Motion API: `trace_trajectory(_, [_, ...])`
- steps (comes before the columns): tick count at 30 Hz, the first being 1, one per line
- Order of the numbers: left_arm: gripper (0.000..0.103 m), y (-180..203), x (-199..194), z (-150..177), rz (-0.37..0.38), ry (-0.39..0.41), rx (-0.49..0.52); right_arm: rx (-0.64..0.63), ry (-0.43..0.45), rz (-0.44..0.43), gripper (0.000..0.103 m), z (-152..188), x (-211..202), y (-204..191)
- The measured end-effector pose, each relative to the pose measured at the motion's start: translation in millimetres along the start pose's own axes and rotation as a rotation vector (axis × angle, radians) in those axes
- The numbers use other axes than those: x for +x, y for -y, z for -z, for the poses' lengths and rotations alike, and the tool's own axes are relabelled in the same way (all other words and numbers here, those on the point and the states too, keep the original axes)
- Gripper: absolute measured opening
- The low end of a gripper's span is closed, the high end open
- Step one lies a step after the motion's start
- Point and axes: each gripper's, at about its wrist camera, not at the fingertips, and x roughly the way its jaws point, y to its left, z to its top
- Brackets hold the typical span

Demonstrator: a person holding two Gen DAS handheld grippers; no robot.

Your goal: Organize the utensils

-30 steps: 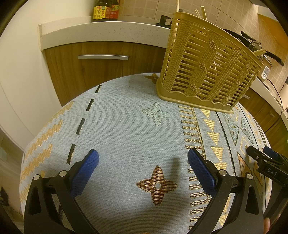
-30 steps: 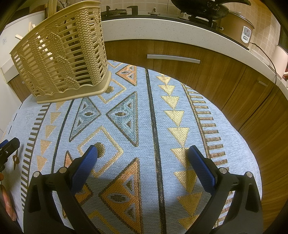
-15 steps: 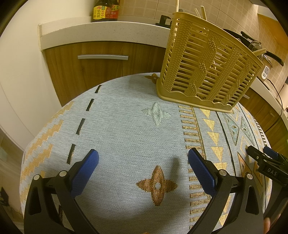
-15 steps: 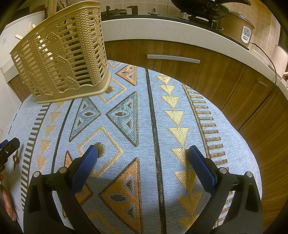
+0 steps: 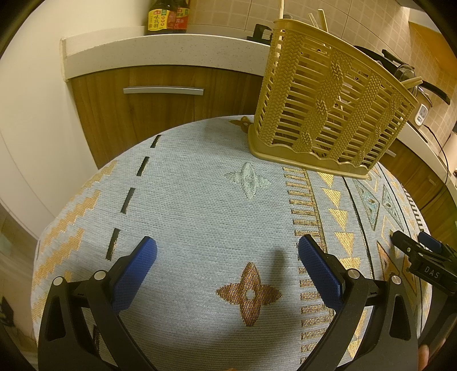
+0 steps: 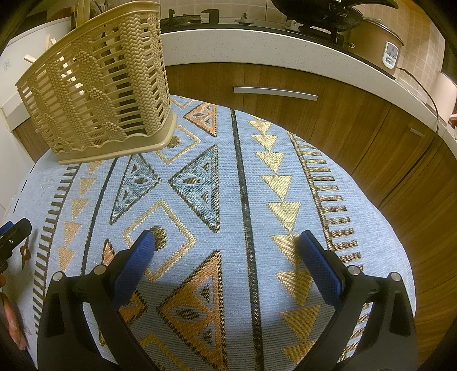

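Under both your grippers lies the table's patterned cloth [image 5: 200, 205], pale blue with gold triangles, dark dashes and star shapes, and behind it the wooden cabinets [image 6: 285, 82] run under a pale speckled countertop [image 5: 160, 48]. On the far part of the cloth stands the tan slatted utensil basket [image 5: 322, 108], upright on its scalloped base, to the right in your left wrist view and to the upper left in your right one [image 6: 97, 94]. Pale wooden sticks, probably chopsticks [image 5: 317, 18], poke above its rim, and more stick ends show at its right corner; what else is inside you cannot tell through the slats. Your left gripper [image 5: 227, 256] hovers over the bare cloth with its blue-padded jaws spread wide and nothing between them, just above a gold star motif [image 5: 248, 294]. Your right gripper [image 6: 227, 254] is likewise spread wide and empty, above the triangle bands, and its tip shows at the right edge of the left view [image 5: 420, 256]. On the countertop at the back, sauce bottles [image 5: 168, 17] stand at the left end, with a rice cooker [image 6: 377, 45] and a dark pan [image 6: 328, 11] further right.
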Motion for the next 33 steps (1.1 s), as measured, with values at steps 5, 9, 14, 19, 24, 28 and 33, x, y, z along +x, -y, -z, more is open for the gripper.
trace_trajectory(5, [0.096,-0.1,0.0,0.0,0.000,0.000,0.000,0.000,0.000,0.000,0.096,-0.2,-0.1,0.1])
trace_trajectory(9, [0.096,0.9,0.2,0.0,0.000,0.000,0.000,0.000,0.000,0.000,0.096,-0.3,0.0,0.2])
trace_trajectory(14, [0.096,0.0,0.0,0.0,0.000,0.000,0.000,0.000,0.000,0.000,0.096,-0.2,0.0,0.2])
trace_trajectory(19, [0.096,0.2,0.0,0.0,0.001,0.000,-0.001,0.000,0.000,0.000,0.096,-0.2,0.1,0.2])
trace_trajectory(24, [0.096,-1.1,-0.2,0.2,0.011,0.003,-0.005,0.000,0.000,0.000,0.096,-0.4,0.0,0.3])
trace_trajectory(28, [0.096,-1.0,-0.1,0.3,0.013,0.003,-0.007,0.000,0.000,0.000,0.096,-0.4,0.1,0.3])
trace_trajectory(33, [0.096,-2.6,-0.6,0.2,0.016,0.004,-0.009,0.000,0.000,0.000,0.096,-0.4,0.1,0.3])
